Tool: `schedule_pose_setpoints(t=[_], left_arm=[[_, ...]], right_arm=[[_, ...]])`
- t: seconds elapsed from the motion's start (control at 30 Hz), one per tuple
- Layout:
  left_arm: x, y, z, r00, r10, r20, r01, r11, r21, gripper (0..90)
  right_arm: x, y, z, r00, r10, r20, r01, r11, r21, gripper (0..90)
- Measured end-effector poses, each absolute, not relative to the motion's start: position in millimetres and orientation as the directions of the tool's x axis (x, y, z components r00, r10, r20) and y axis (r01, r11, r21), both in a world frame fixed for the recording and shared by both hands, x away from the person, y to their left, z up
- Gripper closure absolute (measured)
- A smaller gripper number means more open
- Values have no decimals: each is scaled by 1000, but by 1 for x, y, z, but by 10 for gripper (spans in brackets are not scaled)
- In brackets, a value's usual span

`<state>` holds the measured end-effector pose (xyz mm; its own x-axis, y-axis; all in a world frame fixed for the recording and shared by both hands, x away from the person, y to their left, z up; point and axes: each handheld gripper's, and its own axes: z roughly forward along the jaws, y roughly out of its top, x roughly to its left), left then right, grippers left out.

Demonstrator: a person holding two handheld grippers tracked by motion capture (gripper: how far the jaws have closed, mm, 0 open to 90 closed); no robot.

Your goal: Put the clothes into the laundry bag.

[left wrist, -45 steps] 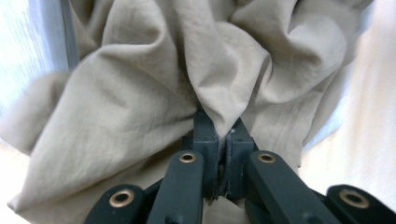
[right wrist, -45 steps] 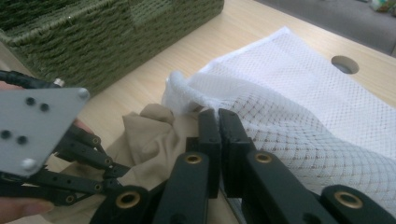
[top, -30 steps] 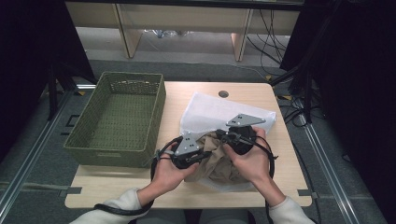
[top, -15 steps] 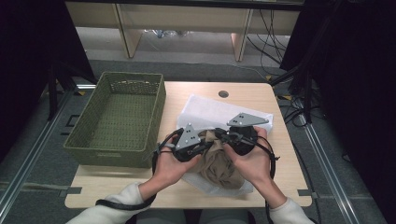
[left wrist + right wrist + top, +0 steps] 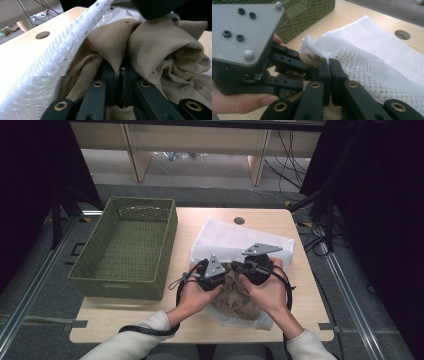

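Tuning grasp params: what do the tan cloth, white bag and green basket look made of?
Tan cloth: thin woven fabric, matte; it bunches in soft folds, maybe cotton or linen.
White bag: open mesh, likely synthetic netting; a regular grid of holes with the wood showing through.
Green basket: woven strands, matte, wicker-like; plastic or natural fibre can't be told.

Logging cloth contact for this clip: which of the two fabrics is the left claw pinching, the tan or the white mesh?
The tan cloth. A fold of it sits between the left claw jaws, which have just been opening; the white mesh bag lies beside them, ungripped.
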<state>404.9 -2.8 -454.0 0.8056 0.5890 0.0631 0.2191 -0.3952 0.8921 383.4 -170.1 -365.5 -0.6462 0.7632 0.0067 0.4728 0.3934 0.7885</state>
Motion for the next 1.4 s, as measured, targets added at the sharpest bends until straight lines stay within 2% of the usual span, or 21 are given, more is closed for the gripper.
schedule_pose_setpoints(t=[0.1, 0.13, 0.23, 0.37, 0.57, 0.6, 0.8, 0.83, 0.9, 1.17, 1.4], left_arm=[[406, -3, -457, 816, 572, 86, 201, -420, 885, 790], [406, -4, -458, 819, 569, 70, 206, -407, 890, 763], [406, -2, -459, 829, 556, 58, 203, -397, 895, 666], [404, 7, -457, 848, 526, 62, 197, -421, 886, 490], [392, 22, -450, 850, 523, 61, 199, -425, 883, 332], [391, 25, -448, 858, 509, 70, 186, -434, 881, 322], [377, 40, -438, 874, 483, 60, 167, -415, 894, 311], [375, 43, -438, 875, 480, 67, 162, -420, 893, 310], [371, 49, -437, 880, 469, 81, 151, -436, 887, 303], [368, 71, -438, 872, 485, 60, 172, -420, 891, 276], [366, 68, -462, 893, 443, 77, 196, -538, 820, 202]], right_arm=[[384, -171, -368, -631, 776, 5, 497, 399, 771, 899], [385, -171, -369, -634, 773, 11, 500, 399, 768, 898], [386, -172, -371, -632, 775, -5, 495, 409, 767, 899], [387, -173, -371, -633, 774, 12, 506, 401, 764, 898], [386, -172, -371, -629, 777, 23, 514, 393, 762, 898], [388, -173, -371, -645, 764, -2, 490, 416, 766, 898], [385, -172, -370, -616, 787, 21, 516, 384, 766, 898], [387, -173, -370, -636, 772, -4, 491, 409, 769, 898], [386, -173, -370, -630, 777, 7, 502, 400, 767, 898], [386, -172, -370, -634, 773, 16, 508, 401, 762, 898], [388, -172, -371, -648, 762, -8, 488, 423, 764, 898]])
